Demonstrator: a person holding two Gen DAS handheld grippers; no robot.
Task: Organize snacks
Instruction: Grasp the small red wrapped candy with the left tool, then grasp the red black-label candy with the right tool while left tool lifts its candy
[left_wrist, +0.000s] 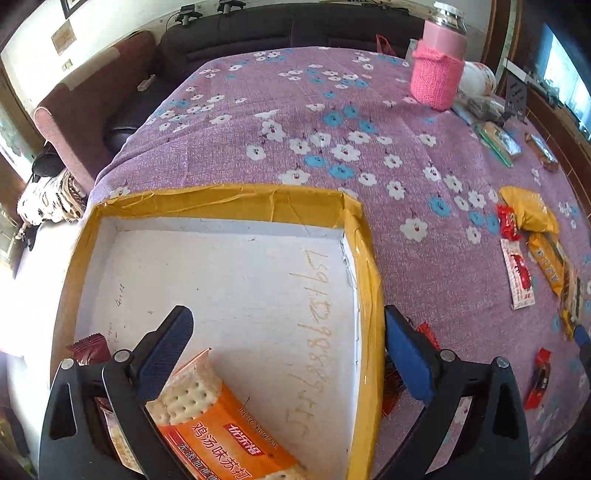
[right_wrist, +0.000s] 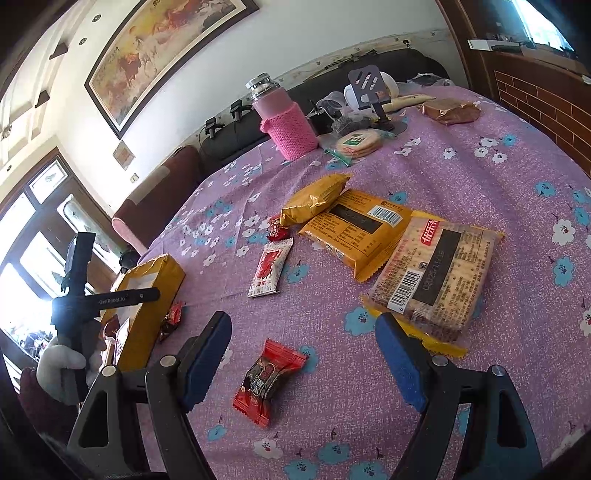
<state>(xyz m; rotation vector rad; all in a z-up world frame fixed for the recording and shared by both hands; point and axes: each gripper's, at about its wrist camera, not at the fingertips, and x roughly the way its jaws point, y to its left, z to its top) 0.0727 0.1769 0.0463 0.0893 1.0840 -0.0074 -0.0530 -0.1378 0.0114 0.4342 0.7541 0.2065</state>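
Left gripper (left_wrist: 288, 354) tilts steeply down over the box (left_wrist: 369, 266), wide and empty; the orange cracker pack (left_wrist: 221, 428) lies inside, lower centre. Right gripper (right_wrist: 303, 354), wide, hovers above a red candy (right_wrist: 269, 380) on the worktop (right_wrist: 461, 177).

Box (left_wrist: 362, 236) at the table's (right_wrist: 461, 177) left edge, cracker packet (left_wrist: 221, 424) inside it; small wrapped candy (right_wrist: 269, 384) nearest on the cloth; two flat biscuit packs (right_wrist: 432, 273) right of it; flask (right_wrist: 288, 122) behind, at the far edge.
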